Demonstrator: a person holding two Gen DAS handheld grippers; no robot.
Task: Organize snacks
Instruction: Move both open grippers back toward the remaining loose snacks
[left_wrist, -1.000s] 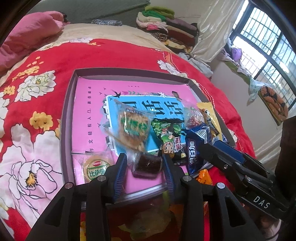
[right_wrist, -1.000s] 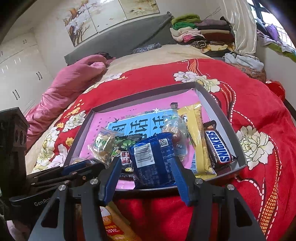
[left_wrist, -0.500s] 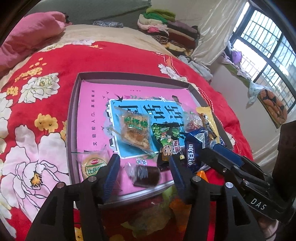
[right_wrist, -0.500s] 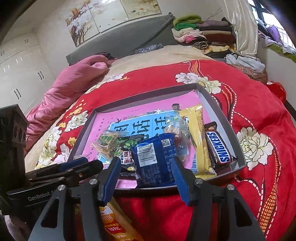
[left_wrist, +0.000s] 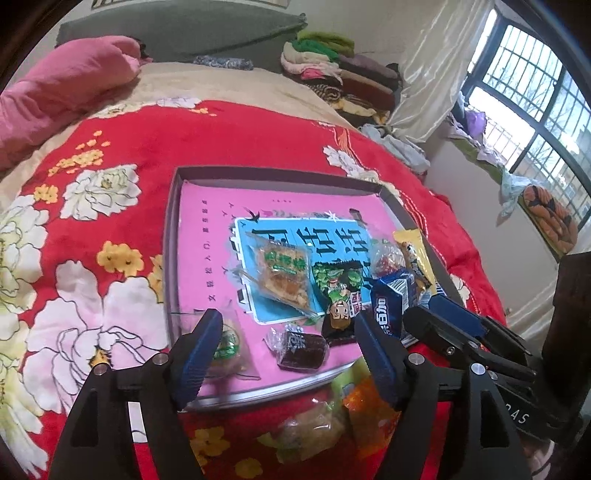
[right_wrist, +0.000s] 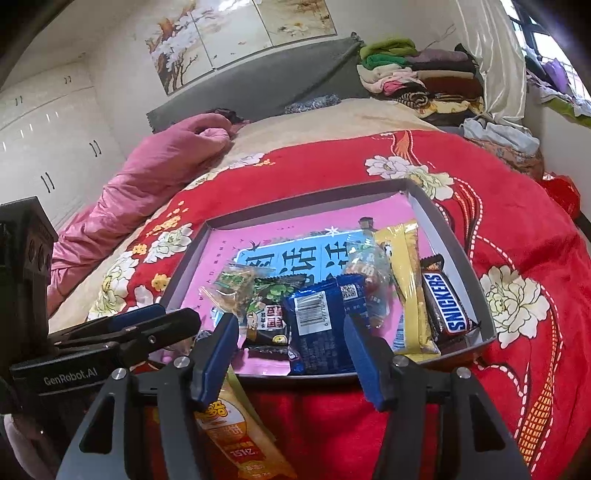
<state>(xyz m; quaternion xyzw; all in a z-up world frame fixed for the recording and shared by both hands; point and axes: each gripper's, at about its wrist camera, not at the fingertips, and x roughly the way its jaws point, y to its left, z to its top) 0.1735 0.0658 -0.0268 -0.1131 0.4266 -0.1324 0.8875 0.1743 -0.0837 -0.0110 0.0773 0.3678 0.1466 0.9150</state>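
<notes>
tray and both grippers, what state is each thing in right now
tray: open, partly filled
left gripper: open, empty
right gripper: open, empty
brown candy: wrapped, lying loose in tray
blue pack: sealed, lying in tray
Snickers: sealed, against tray wall

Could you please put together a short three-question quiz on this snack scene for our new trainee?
1. True or false: the left gripper is shut on the dark brown candy.
2. Which snack lies nearest the right wall of the tray: A) the blue packet, B) the Snickers bar, C) the yellow packet?
3. Fill in: the orange packet lies ____ the tray, on the red blanket.

Key
1. False; both its fingers stand apart and the candy lies loose on the tray floor.
2. B.
3. Outside, just in front of the near rim, below the right gripper.
</notes>
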